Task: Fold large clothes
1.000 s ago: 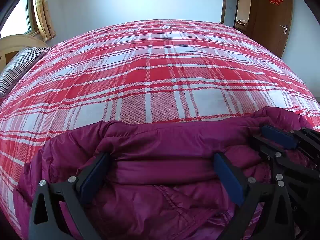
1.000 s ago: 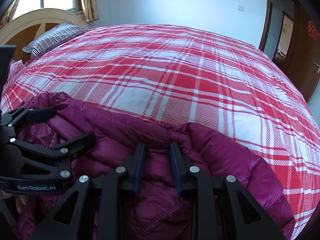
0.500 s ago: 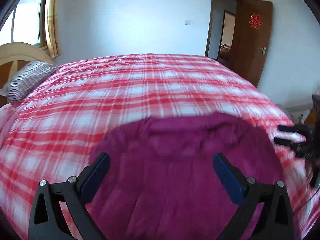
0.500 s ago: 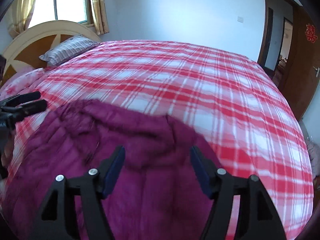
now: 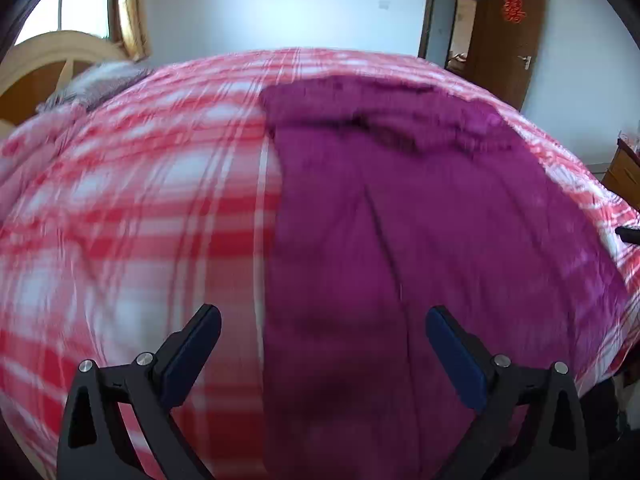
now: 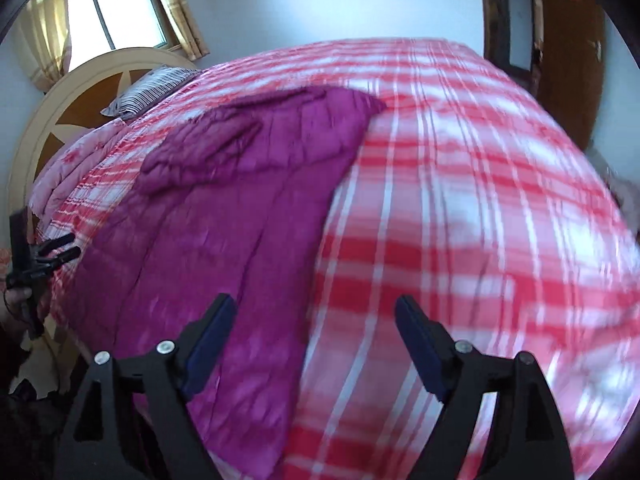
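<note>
A magenta padded coat lies spread flat along the red plaid bed, its rumpled top end farthest from me. My left gripper hovers open over the coat's near left edge and holds nothing. In the right wrist view the coat lies left of centre. My right gripper hangs above its near right edge with its jaws opening, and nothing is gripped between them. The left gripper shows small at that view's left edge. Both views are motion-blurred.
A striped pillow and a curved wooden headboard stand at the bed's head, under a curtained window. A pink quilt lies beside the pillow. A brown door and a wooden cabinet are at the right.
The right gripper let go of the coat's fold and opened wide. Both grippers drew back and apart, and the coat now lies stretched out flat on the bed.
</note>
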Tool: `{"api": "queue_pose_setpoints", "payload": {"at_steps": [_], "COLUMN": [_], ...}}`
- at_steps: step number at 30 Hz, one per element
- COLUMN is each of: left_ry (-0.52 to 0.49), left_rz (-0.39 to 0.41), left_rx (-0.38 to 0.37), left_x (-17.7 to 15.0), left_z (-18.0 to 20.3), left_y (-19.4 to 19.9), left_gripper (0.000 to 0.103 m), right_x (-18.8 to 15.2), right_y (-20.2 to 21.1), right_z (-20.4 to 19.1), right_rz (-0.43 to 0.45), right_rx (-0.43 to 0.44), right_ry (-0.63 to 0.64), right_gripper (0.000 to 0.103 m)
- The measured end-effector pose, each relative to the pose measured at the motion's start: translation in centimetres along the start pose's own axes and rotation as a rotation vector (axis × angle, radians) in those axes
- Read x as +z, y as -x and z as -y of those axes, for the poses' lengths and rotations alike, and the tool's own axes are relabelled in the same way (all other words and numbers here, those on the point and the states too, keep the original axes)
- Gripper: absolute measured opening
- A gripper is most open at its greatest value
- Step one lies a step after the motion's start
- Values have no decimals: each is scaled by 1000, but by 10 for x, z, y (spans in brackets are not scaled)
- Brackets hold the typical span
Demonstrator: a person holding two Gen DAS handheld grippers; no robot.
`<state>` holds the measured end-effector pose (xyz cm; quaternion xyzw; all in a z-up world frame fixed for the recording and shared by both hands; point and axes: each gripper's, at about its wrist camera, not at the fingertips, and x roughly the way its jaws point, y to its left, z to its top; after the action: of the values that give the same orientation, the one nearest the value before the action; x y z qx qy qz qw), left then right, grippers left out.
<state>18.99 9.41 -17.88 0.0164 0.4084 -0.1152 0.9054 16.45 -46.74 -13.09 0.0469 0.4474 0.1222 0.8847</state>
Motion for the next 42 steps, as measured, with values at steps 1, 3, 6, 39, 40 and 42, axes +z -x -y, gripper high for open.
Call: {"api": "queue_pose_setpoints", "payload": {"at_steps": [1, 3, 6, 39, 40, 42], "left_ry": [5, 7, -11, 44, 60, 88], "left_rz": [-1, 8, 9, 217, 200, 143], "left_rx": [-13, -12, -45, -428, -406, -357], "left_x": [-7, -16, -24, 106, 114, 131], "left_z": [2, 4, 9, -16, -18, -25], "left_y": [2, 4, 5, 68, 54, 26], "left_gripper": [102, 102, 96, 9, 9, 14], "right_x": [-15, -33, -51, 50, 60, 72], "right_y": [-5, -11, -17, 119, 106, 85], "right_z": [-6, -13, -22, 3, 10, 22], "right_rz": [-18, -31, -51, 446, 428, 401], "right_rx": [3, 5, 44, 246, 242, 219], "right_ry": [-11, -20, -54, -306, -334, -360], "right_gripper": [84, 80, 66, 7, 7, 7]}}
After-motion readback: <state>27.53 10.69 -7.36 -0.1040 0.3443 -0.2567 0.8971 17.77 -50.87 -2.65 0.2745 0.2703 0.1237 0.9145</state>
